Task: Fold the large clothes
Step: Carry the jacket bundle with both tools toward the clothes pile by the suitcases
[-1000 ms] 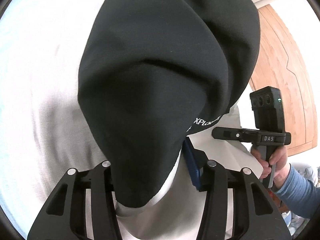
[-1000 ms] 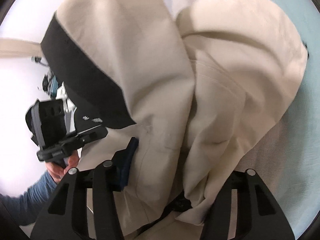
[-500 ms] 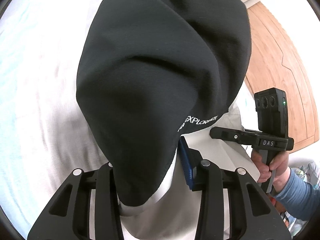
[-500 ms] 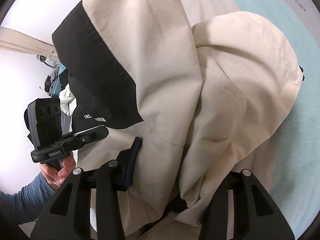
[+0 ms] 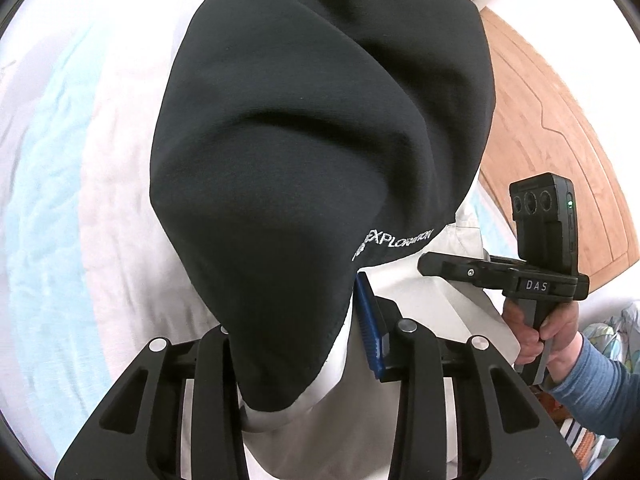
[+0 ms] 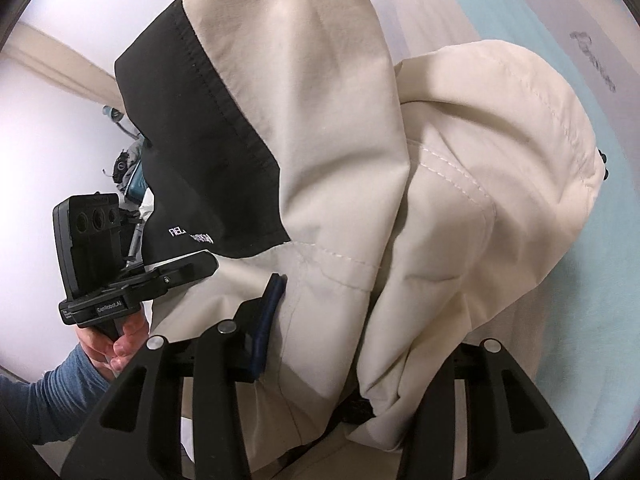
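One garment is counted: a single jacket (image 5: 320,152) in two colours, black and cream. Two tongs are seen, the left tongs (image 5: 304,344) and the right tongs (image 6: 360,344), each with two fingers. Two hands are counted, the left hand (image 6: 114,340) and the right hand (image 5: 544,332). One bed (image 5: 52,200) and one wooden headboard (image 5: 560,128) are visible.

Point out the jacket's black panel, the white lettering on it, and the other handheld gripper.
black panel (image 5: 320,160): left wrist view, middle of the draped black fabric.
white lettering (image 5: 394,242): left wrist view, on the printed word near the panel's edge.
right gripper (image 5: 544,220): left wrist view, on its camera housing.
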A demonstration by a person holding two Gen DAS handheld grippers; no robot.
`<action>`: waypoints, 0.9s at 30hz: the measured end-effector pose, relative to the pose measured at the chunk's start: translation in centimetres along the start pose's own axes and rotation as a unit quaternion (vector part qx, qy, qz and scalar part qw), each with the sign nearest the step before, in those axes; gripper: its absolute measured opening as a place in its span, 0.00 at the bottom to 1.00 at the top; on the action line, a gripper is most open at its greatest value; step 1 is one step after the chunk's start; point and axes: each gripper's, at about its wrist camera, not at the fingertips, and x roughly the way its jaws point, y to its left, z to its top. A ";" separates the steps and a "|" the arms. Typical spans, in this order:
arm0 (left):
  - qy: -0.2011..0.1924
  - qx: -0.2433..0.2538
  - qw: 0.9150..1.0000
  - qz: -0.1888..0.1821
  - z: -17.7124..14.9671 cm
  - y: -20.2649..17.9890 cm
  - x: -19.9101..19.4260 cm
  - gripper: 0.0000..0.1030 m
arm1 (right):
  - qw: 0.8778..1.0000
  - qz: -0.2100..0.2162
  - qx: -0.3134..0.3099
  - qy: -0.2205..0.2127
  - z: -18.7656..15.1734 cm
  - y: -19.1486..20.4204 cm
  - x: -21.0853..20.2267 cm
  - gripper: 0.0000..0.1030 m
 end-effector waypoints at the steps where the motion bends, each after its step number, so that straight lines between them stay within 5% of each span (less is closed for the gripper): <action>1: -0.003 0.001 1.000 0.002 0.0 0.1 -0.7 0.34 | 1.000 0.000 -0.004 -0.002 0.1 0.2 -0.3 0.39; 12: -0.057 0.009 0.998 0.032 -2.7 4.5 -11.3 0.34 | 0.997 0.019 -0.073 -0.024 0.8 9.7 -0.3 0.39; 27: -0.086 0.002 0.995 0.045 -7.4 23.7 -30.6 0.34 | 0.993 0.020 -0.116 -0.024 0.8 31.2 13.7 0.39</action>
